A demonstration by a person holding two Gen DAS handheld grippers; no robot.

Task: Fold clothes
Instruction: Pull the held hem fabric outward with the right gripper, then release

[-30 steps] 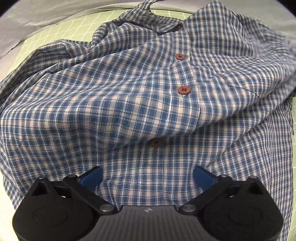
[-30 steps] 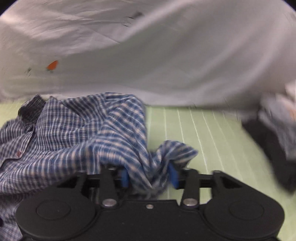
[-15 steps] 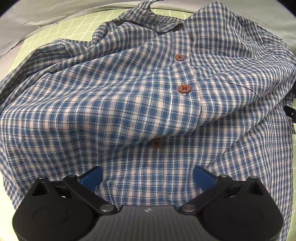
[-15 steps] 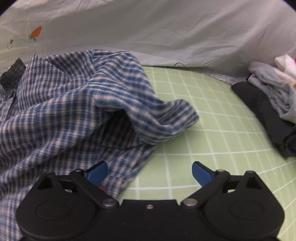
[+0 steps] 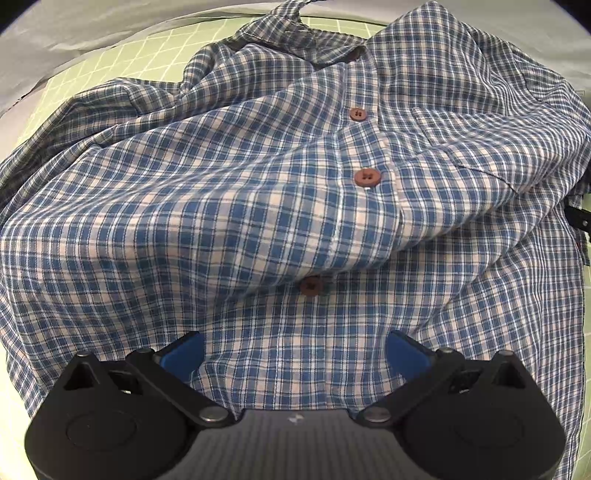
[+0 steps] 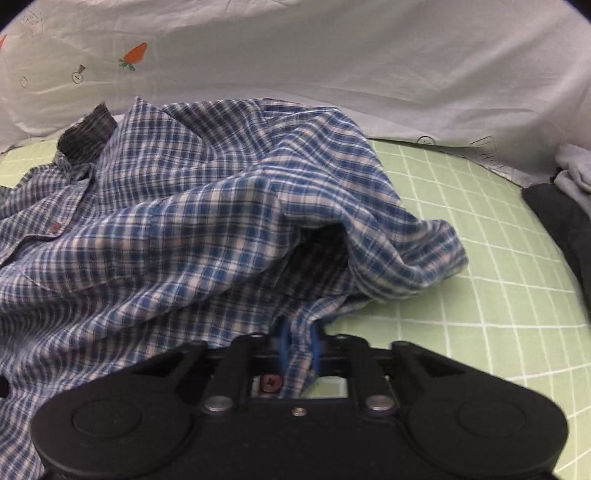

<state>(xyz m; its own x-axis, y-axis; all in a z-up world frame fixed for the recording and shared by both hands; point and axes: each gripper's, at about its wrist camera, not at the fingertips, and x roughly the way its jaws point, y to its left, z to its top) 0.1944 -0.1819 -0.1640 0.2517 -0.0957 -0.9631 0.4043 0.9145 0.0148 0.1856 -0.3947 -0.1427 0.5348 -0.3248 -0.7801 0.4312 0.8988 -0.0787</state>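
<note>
Status: plaid shirt (image 5: pixel 258 221) is lying front-up and rumpled on the green grid mat (image 6: pixel 480 258), buttoned placket (image 5: pixel 364 177) running up the middle, collar (image 5: pixel 295 33) at the far end near the pale backdrop sheet (image 6: pixel 332 55). Not flat: there's a big ridge of cloth bulging across the chest, and on my right side a flap is humped over with a dark hollow under it. My right gripper (image 6: pixel 299 349) is pinched nearly closed on a bit of the shirt's edge, cloth bunched between the blue pads, a button (image 6: pixel 270 383) sitting just behind them. That grip looks chosen at the hem/placket edge, so a pull would drag out the whole right side and not just one wrinkle. My left gripper (image 5: pixel 295 350) is spread wide, holding nothing, parked over the lower front of the shirt just below the lowest visible button (image 5: pixel 311 286). I read that as a ready position: either press the cloth down as an anchor, or close on it. Judgement: shirt isn't folded; it's at a spread-and-smooth stage. Other clothes (image 6: pixel 561 206) piled at the far right of the mat, well apart from the shirt.
</note>
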